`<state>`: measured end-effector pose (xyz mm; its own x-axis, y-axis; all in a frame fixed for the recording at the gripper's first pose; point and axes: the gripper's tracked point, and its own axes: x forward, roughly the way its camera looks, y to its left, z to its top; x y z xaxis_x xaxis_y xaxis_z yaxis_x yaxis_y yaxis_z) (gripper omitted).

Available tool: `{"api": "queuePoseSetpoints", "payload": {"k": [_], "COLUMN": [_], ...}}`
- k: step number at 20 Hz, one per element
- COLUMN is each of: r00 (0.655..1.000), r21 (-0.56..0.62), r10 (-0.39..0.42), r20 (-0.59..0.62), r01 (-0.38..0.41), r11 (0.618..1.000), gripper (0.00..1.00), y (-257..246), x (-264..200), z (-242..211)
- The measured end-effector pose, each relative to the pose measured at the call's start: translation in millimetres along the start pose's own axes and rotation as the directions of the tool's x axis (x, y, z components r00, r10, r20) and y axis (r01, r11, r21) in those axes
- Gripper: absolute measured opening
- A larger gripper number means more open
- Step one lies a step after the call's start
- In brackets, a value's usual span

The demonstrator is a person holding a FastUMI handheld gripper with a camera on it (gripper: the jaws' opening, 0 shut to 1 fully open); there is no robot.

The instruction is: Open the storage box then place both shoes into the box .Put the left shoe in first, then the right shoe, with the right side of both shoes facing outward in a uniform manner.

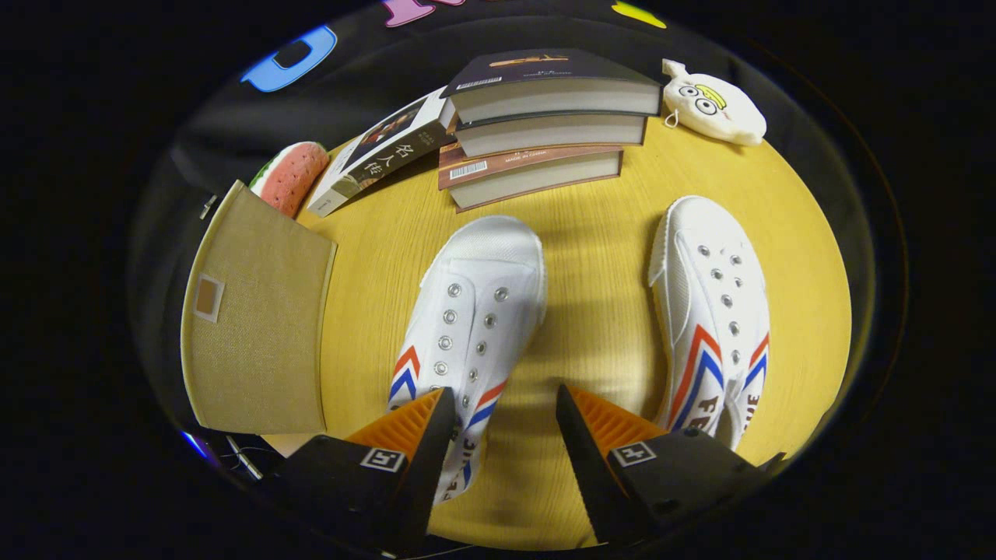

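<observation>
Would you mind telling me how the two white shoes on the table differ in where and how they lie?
The shoe nearer the box lies partly under one finger of the open hand-held gripper; the other shoe lies apart, beyond the other finger. The shoe nearer the box points its toe toward the stack of books; the other shoe points toward the plush toy. Both are white, unlaced, with red and blue stripes, upright on the table.
</observation>
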<state>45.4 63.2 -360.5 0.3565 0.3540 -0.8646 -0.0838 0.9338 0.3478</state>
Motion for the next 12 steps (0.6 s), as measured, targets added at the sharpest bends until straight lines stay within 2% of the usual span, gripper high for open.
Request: {"api": "queuePoseSetpoints", "payload": {"k": [1,4,5,7,8,9,10,12], "r00": [1.000,0.997,0.997,0.995,0.994,0.993,0.992,0.990], "r21": [0.012,0.060,0.058,0.079,0.100,0.127,0.160,0.215], "r10": [0.019,0.064,0.072,0.089,0.102,0.108,0.118,0.129], "r20": [-0.012,-0.039,-0.040,-0.046,-0.045,-0.046,-0.052,-0.048], "r01": [-0.019,-0.062,-0.070,-0.085,-0.097,-0.101,-0.108,-0.116], "r11": [1.000,0.996,0.996,0.993,0.990,0.987,0.981,0.970], "gripper": [0.75,0.42,0.34,0.28,0.22,0.21,0.14,0.10], "y": [3.3,11.1,11.3,9.6,9.9,7.8,7.7,6.2], "x": [2.5,4.8,5.7,3.1,5.0,5.4,3.4,3.5], "z": [-0.5,-0.5,-0.2,-1.6,-2.9,-3.3,-3.6,-1.8]}}
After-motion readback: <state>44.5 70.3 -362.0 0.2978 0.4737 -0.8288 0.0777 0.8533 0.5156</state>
